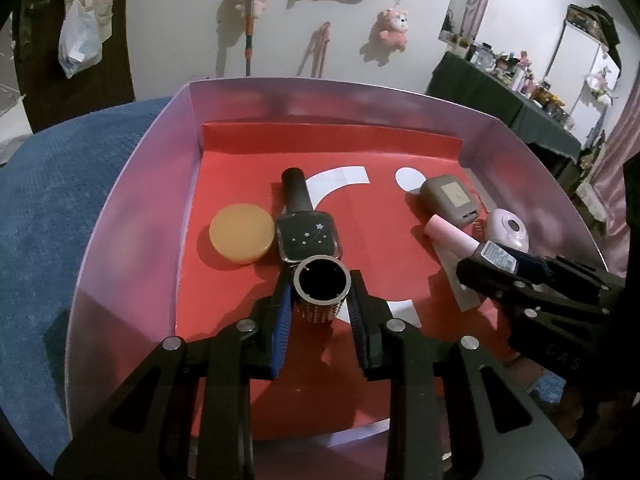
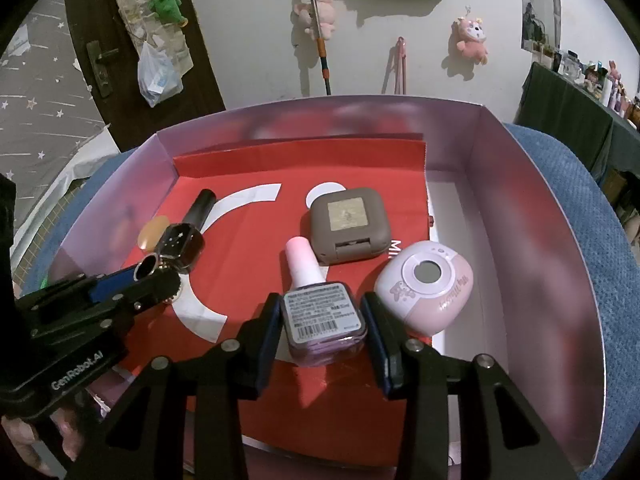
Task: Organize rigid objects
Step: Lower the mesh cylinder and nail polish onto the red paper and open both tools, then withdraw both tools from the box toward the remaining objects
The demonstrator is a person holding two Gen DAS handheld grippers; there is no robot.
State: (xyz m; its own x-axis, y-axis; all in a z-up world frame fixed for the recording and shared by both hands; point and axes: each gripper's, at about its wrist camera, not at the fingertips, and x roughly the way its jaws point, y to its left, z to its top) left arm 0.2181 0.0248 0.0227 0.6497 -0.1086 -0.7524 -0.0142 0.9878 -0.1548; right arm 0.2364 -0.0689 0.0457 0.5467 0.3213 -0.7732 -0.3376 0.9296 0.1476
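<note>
A lilac-walled box (image 1: 132,220) (image 2: 520,200) is lined with red paper. My left gripper (image 1: 322,280) (image 2: 156,276) is shut on a small studded metal tube (image 1: 322,300) (image 2: 146,270), which stands upright with its open end up. Just beyond it lie a black star-printed polish bottle (image 1: 310,236) (image 2: 182,246) and an orange round disc (image 1: 242,232) (image 2: 152,232). My right gripper (image 2: 320,300) (image 1: 492,268) is shut on a pink polish bottle (image 2: 324,316) (image 1: 460,240), cap pointing away. A brown square case (image 2: 350,226) (image 1: 450,200) and a pink round gadget (image 2: 426,288) (image 1: 508,230) lie close by it.
The box rests on a blue towel (image 1: 60,200) (image 2: 580,200). Behind it is a white wall hung with plush toys (image 1: 394,28). A dark door (image 2: 120,60) stands at the left. A cluttered dark table (image 1: 500,92) stands at the right. A hand (image 2: 24,440) holds the left gripper's handle.
</note>
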